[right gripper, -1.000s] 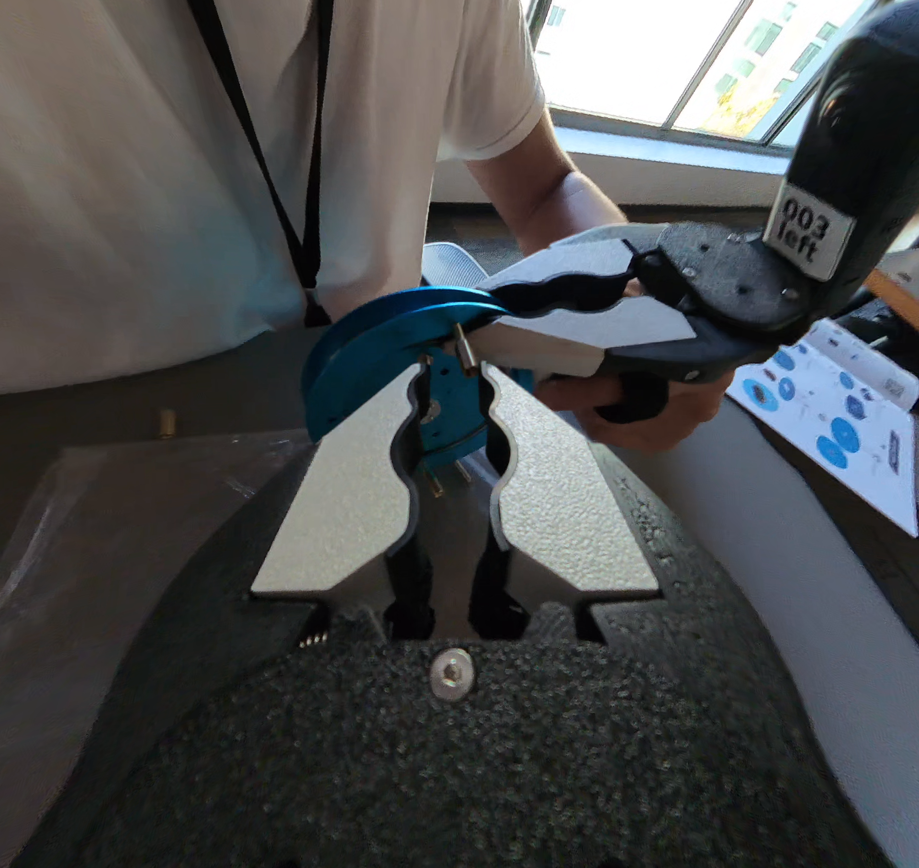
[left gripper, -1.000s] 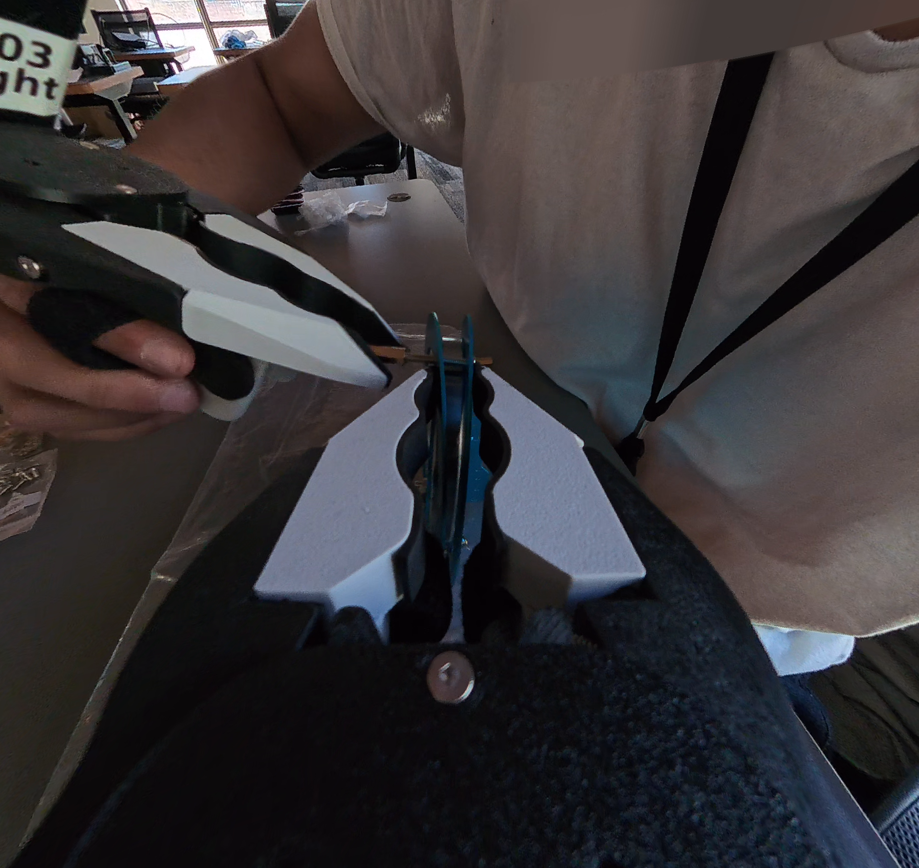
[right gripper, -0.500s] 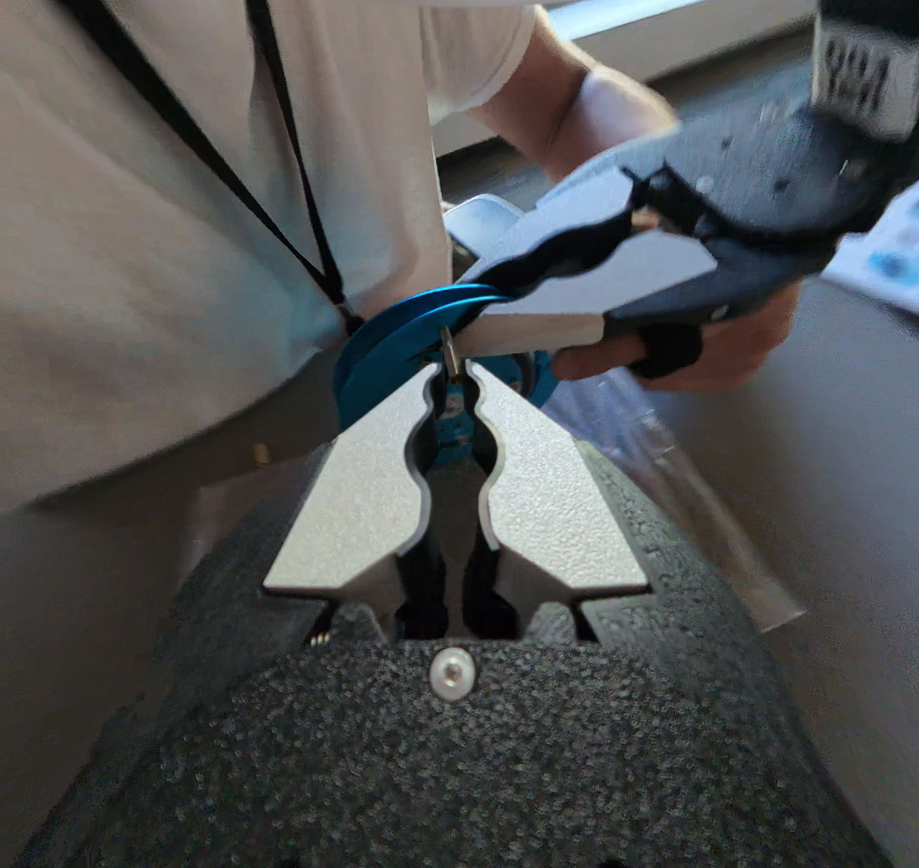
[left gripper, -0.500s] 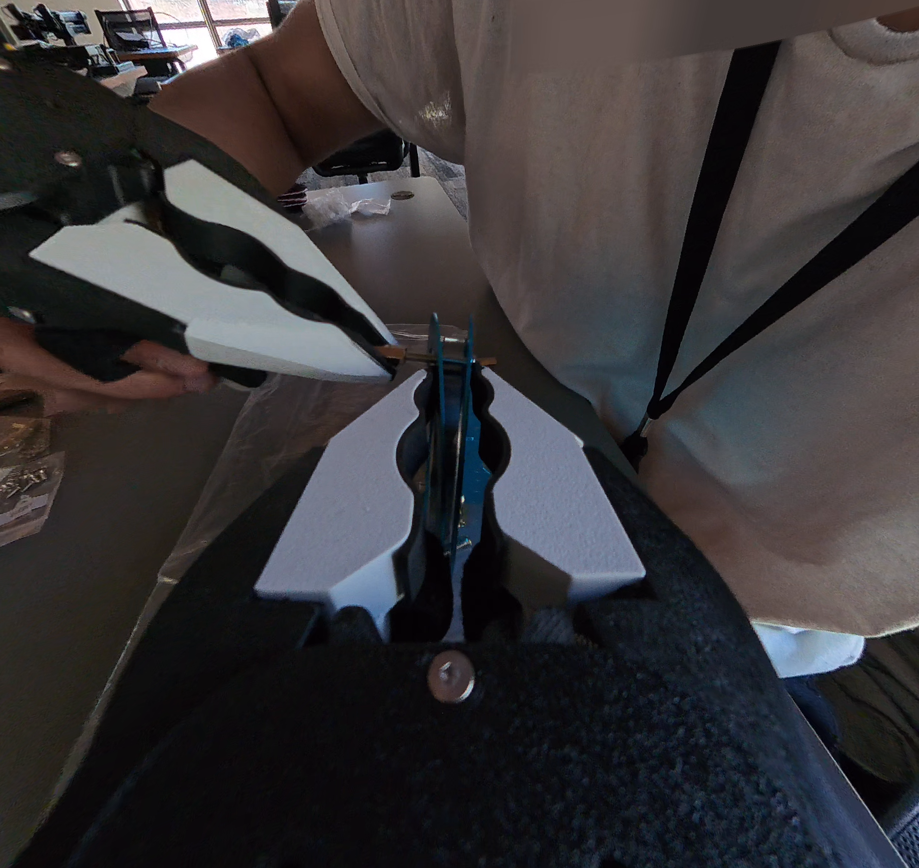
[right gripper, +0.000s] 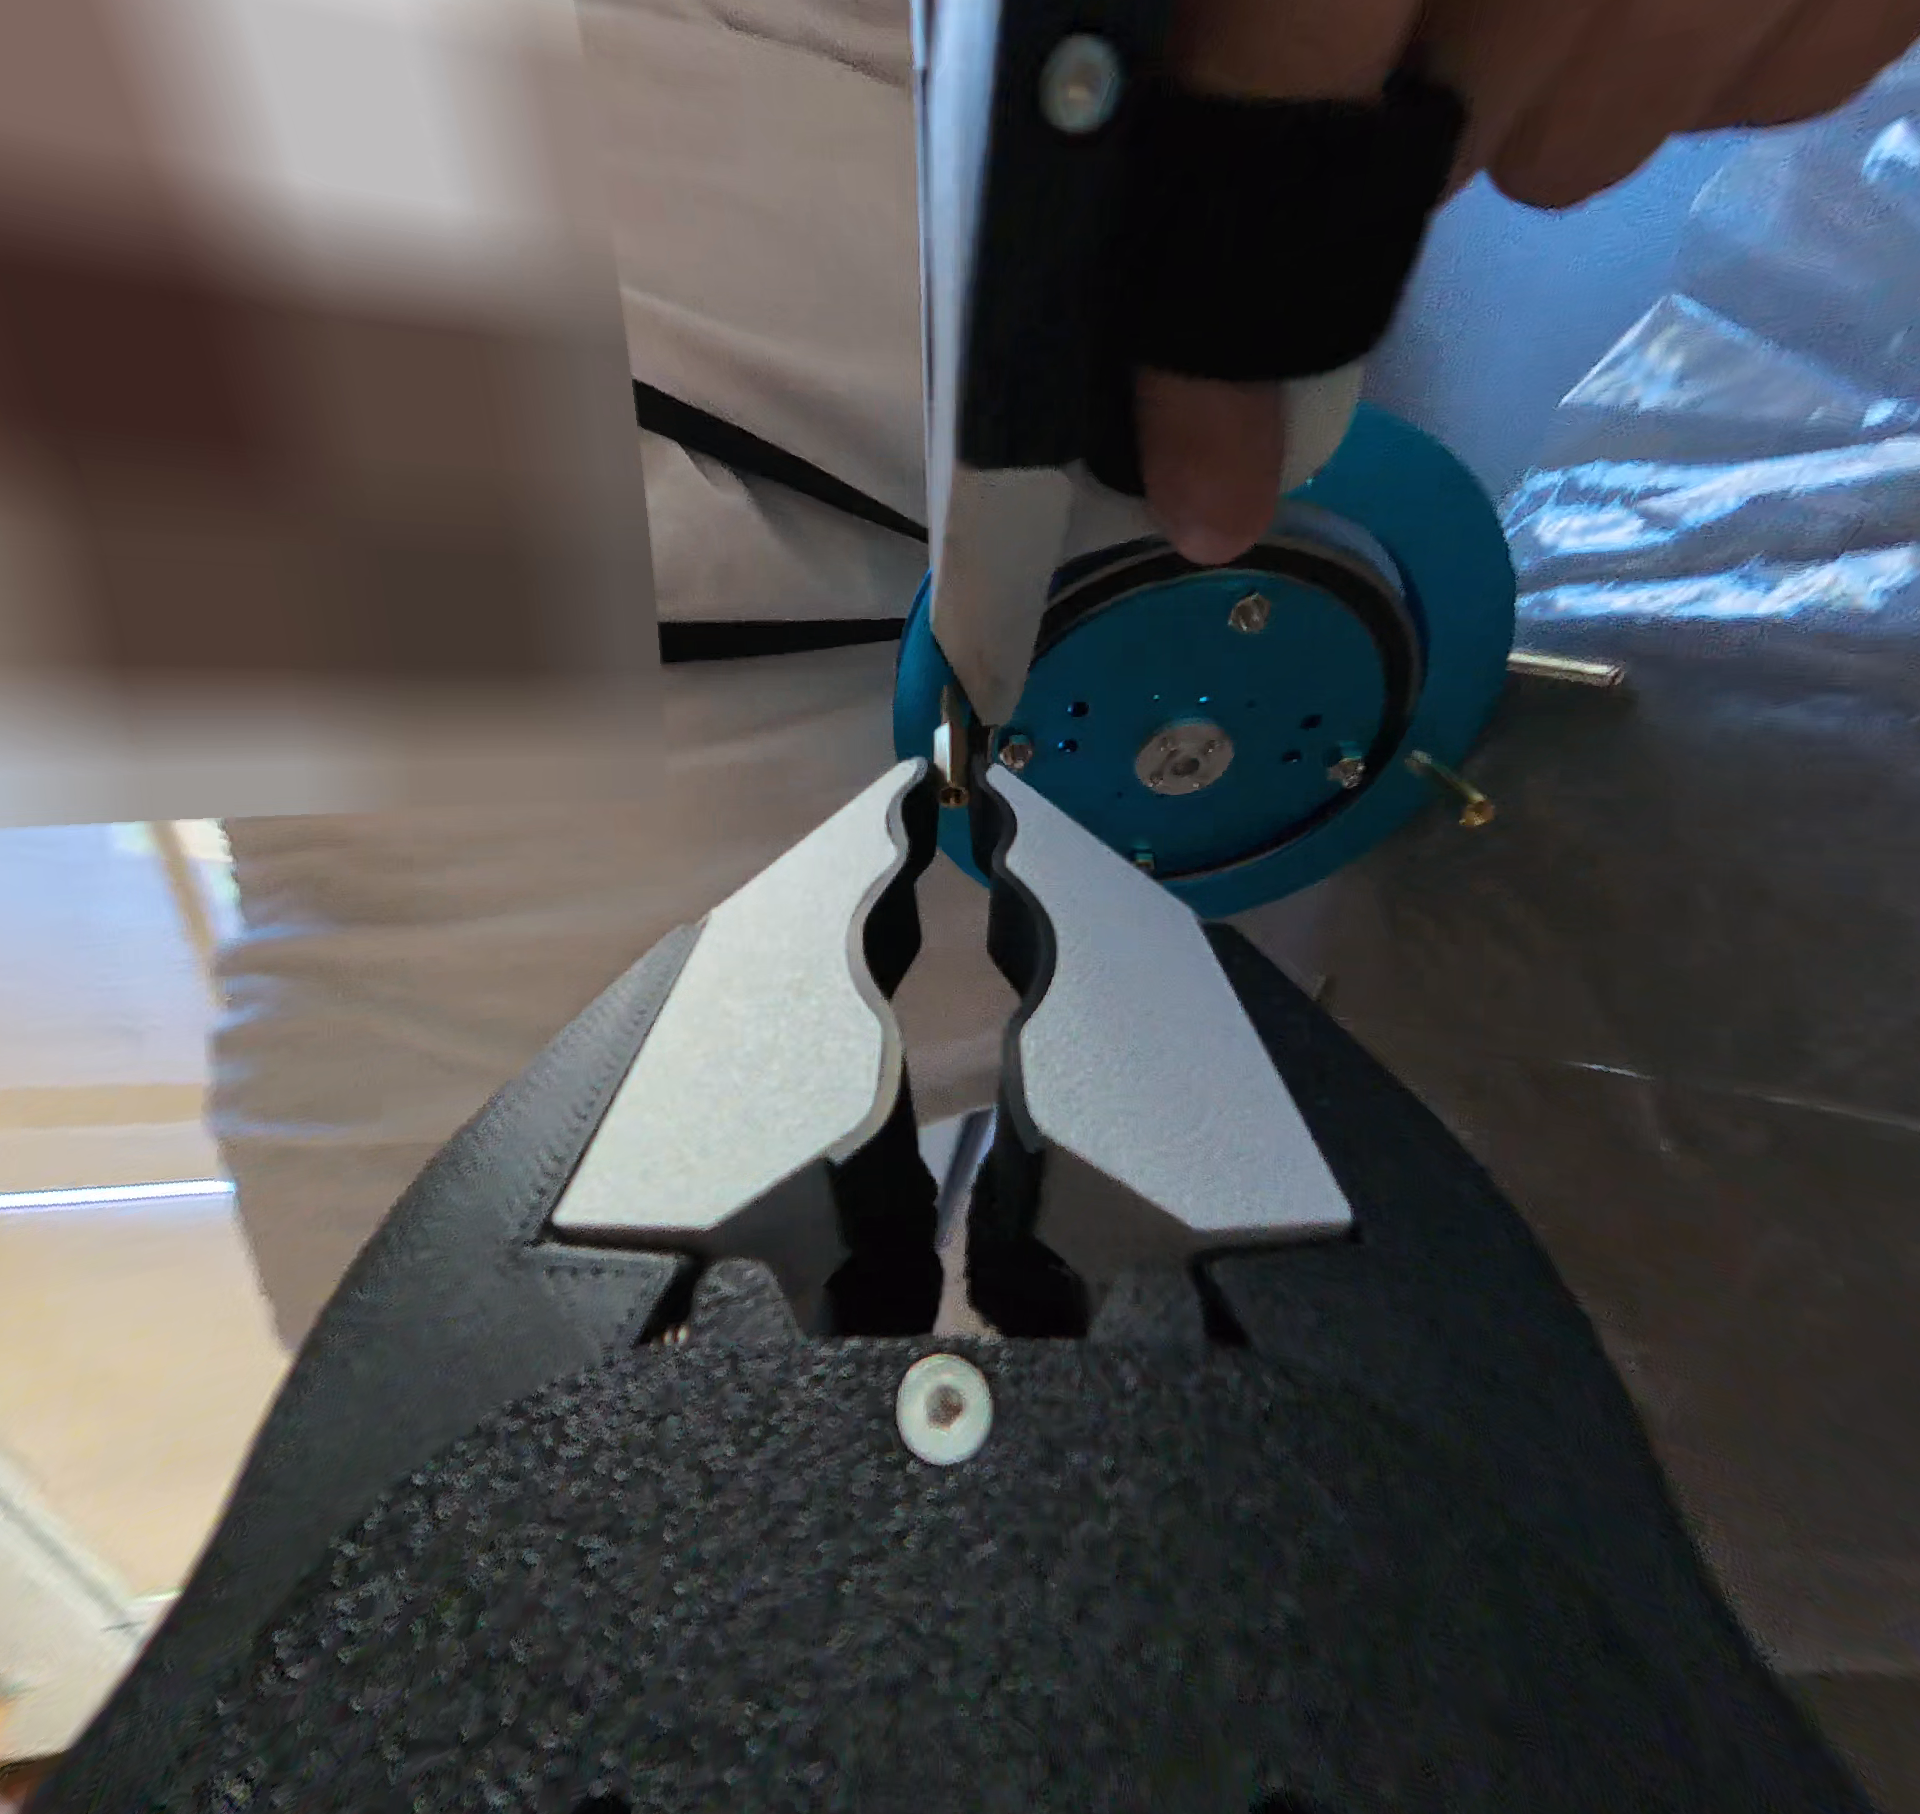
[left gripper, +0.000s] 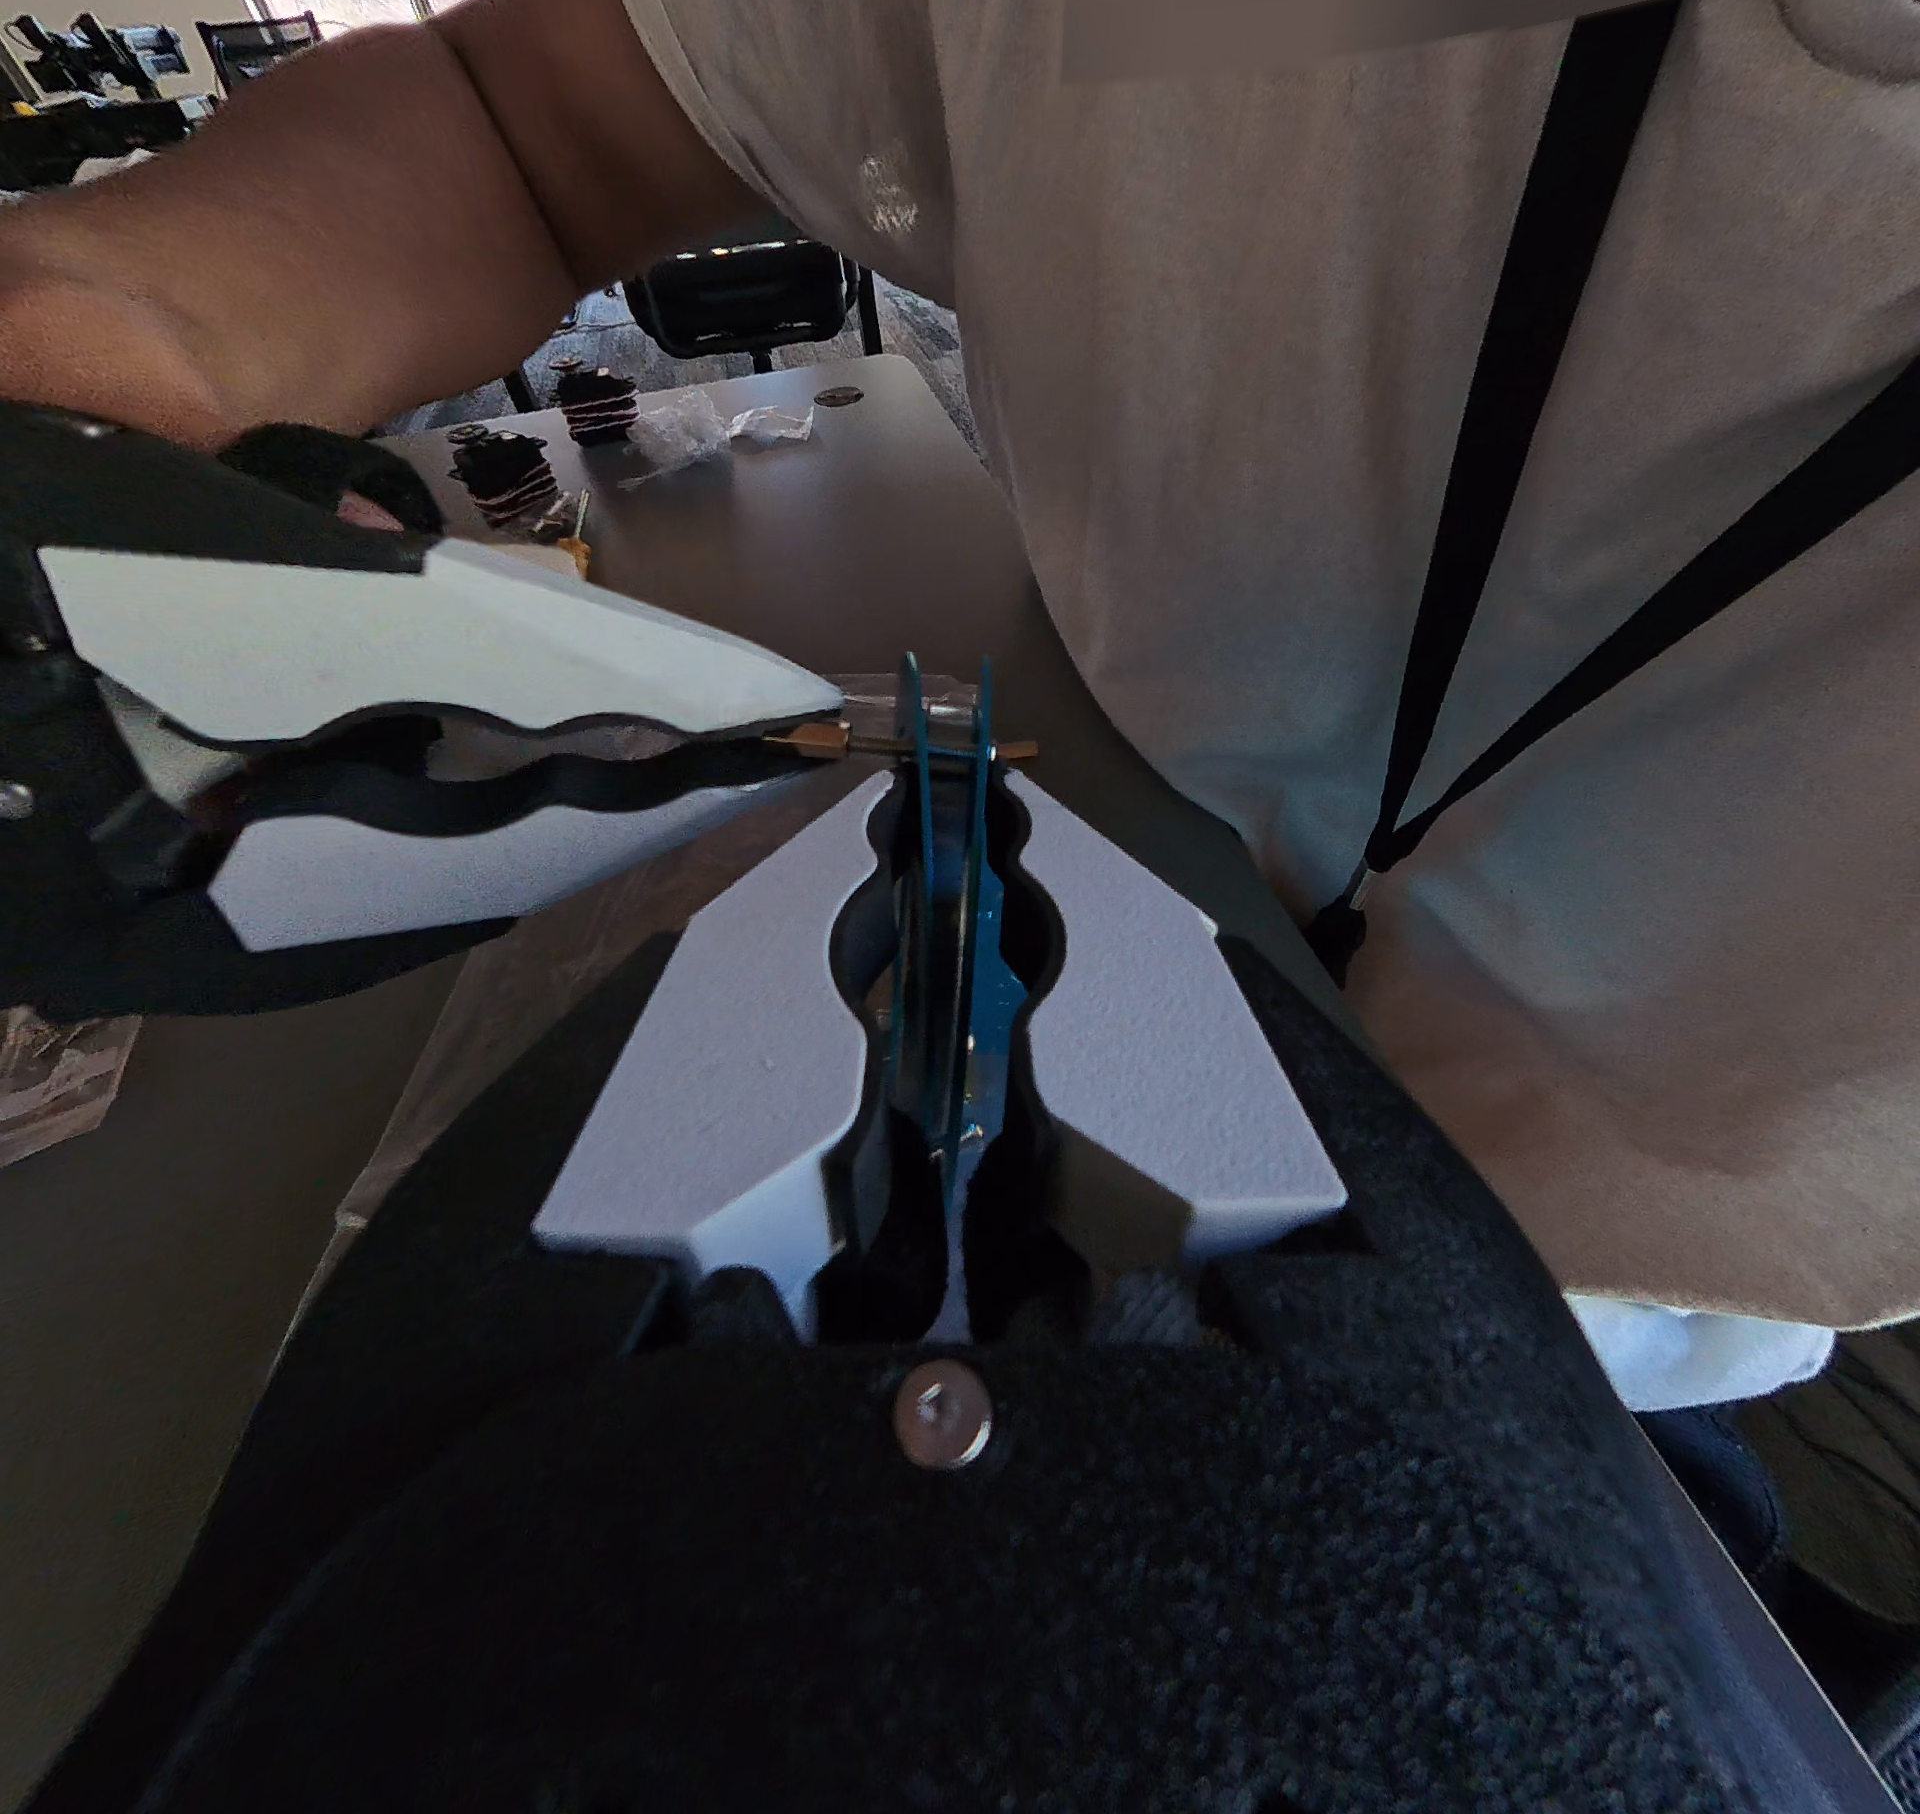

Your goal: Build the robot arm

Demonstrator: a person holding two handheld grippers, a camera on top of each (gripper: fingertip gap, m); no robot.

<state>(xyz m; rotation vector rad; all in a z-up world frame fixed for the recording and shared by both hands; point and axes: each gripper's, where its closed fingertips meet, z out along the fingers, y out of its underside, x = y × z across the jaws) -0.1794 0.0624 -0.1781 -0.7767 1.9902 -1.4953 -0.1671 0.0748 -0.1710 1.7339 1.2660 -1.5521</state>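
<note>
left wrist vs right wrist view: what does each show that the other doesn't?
Left wrist only: blue disc assembly edge-on, clamped in the left gripper; two black stacked parts and crumpled plastic on the far table.
Right wrist only: the disc's flat face, its hub, loose brass screws on plastic sheeting.
Both: right gripper pinching a brass standoff at the disc's rim.

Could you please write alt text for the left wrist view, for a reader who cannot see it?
The left tool is shut on a blue disc assembly seen edge-on. From the left, the right tool pinches a brass standoff on a pin through the discs. Behind are a person's white shirt and a grey table.
</note>
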